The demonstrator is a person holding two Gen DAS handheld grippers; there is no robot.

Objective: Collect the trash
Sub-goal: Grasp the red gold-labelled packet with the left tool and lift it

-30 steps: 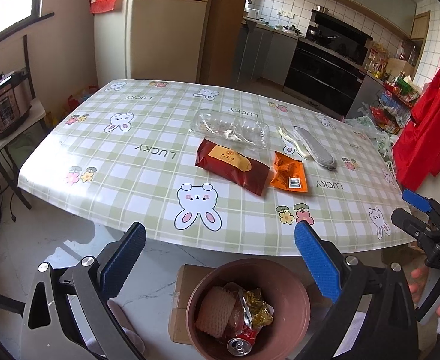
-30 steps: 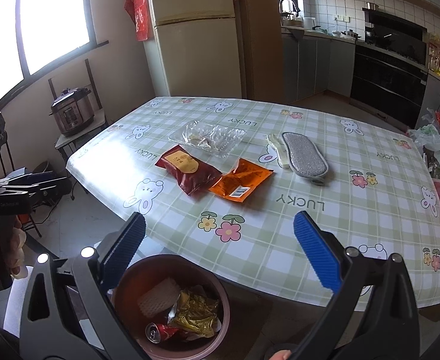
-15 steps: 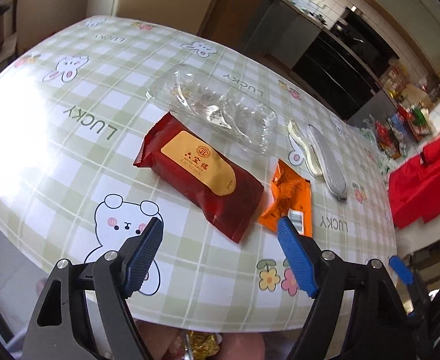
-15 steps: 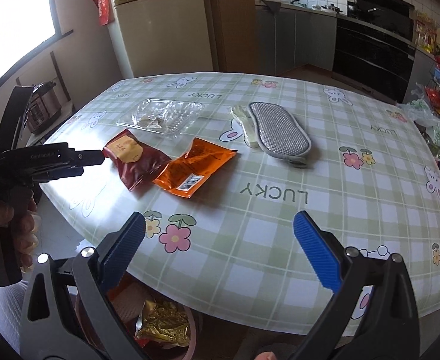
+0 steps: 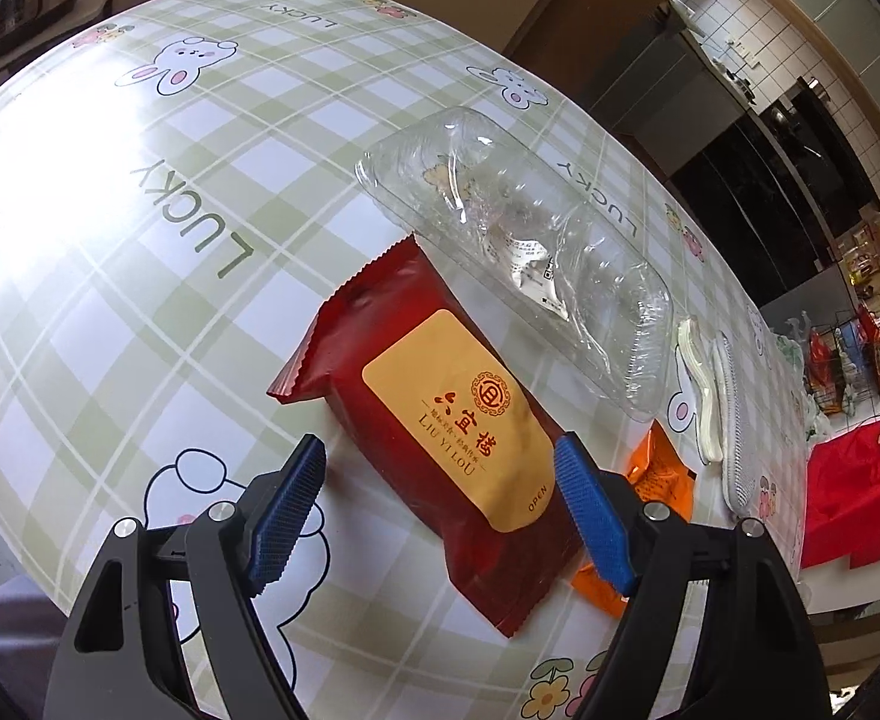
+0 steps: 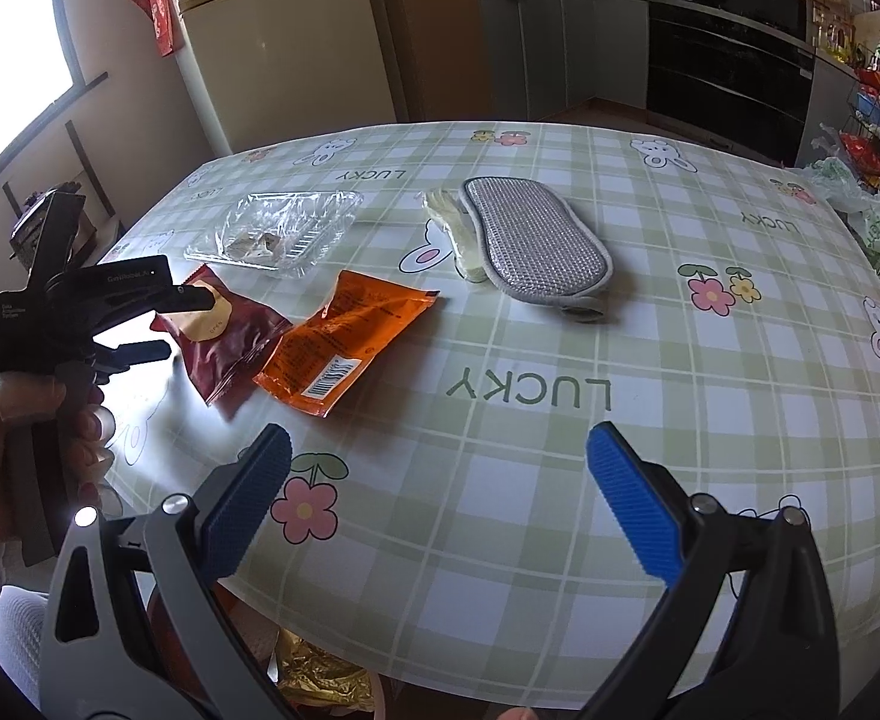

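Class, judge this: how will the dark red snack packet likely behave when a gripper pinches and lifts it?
The dark red snack packet looks puffed, so it probably gives and is light. Its glossy film may slip. Its flat crimped ends likely flop.

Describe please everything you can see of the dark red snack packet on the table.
The dark red snack packet is a glossy foil-like pouch with zigzag-cut ends and a yellow label bearing a round emblem, Chinese characters, "LIU YI LOU" and "OPEN". It looks sealed and puffed, and lies flat and diagonal on the checked tablecloth. Its lower end overlaps the orange packet; the clear plastic tray lies just beyond its far end. The left hand-held gripper straddles it with jaws apart, pads not pressing it.
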